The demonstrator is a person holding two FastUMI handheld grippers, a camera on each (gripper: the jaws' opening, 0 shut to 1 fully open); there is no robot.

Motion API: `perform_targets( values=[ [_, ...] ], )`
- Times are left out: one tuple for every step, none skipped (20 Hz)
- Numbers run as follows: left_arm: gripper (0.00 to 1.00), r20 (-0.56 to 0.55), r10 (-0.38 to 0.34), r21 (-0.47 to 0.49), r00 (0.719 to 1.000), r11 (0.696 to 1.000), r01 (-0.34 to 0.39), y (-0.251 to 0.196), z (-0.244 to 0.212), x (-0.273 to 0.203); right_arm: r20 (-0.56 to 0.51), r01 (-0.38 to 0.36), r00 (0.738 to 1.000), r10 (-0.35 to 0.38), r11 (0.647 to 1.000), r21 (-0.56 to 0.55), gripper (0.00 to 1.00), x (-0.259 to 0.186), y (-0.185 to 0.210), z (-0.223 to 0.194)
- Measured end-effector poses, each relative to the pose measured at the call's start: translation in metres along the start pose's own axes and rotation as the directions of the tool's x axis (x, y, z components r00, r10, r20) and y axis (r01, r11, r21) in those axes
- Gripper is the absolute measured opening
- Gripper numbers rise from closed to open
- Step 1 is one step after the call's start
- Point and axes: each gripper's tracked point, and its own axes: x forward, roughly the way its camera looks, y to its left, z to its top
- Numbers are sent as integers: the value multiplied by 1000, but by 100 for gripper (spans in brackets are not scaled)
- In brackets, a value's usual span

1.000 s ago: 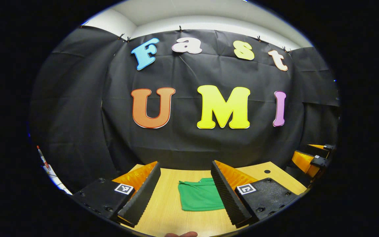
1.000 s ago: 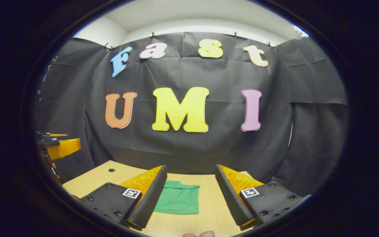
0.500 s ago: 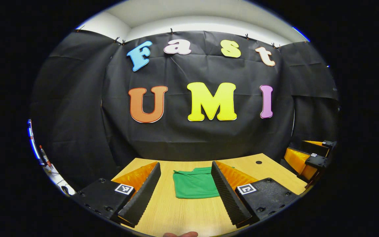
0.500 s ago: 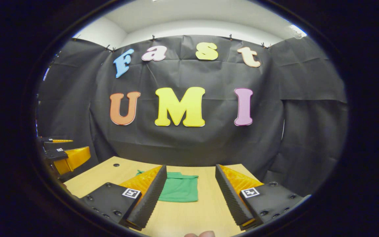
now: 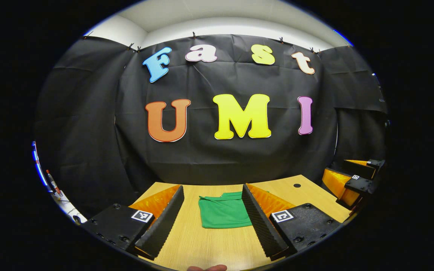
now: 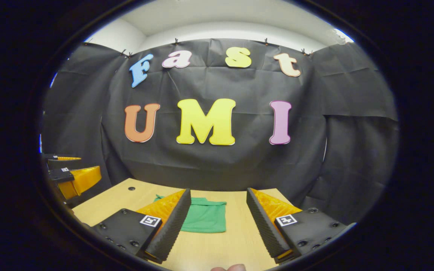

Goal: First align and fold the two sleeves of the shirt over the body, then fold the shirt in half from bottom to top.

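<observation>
A green shirt (image 5: pixel 224 210) lies flat on the wooden table (image 5: pixel 209 244) as a folded rectangle, collar at its far edge. My left gripper (image 5: pixel 212 190) hovers open above the table's near side, short of the shirt and holding nothing. In the right gripper view the shirt (image 6: pixel 205 218) lies ahead, partly hidden by one finger (image 6: pixel 168 229). My right gripper (image 6: pixel 218 192) is open too and touches nothing. The right gripper (image 5: pixel 352 180) appears at the far right of the left gripper view. The left gripper (image 6: pixel 72 177) appears at the far left of the right gripper view.
The table (image 6: pixel 217 248) ends at the black cloth wall behind the shirt. A small round hole (image 5: pixel 296 185) sits near its far right corner, seen also as the hole (image 6: pixel 131 188). A fingertip (image 5: pixel 207 268) shows at the bottom edge.
Both grippers drew back from the shirt, so more table shows before it. In the last half second they have barely moved. Both stayed open.
</observation>
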Motion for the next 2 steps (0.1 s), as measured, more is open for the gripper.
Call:
perform_targets(
  values=[
    [100,4,1,3,1000,1000,-1,1,3,0,10,7,1000,-7,1000,-5,95,1,-2,3],
    [98,6,-2,1,1000,1000,2,0,5,1,22,19,1000,-19,1000,-7,95,3,-6,8]
  ],
)
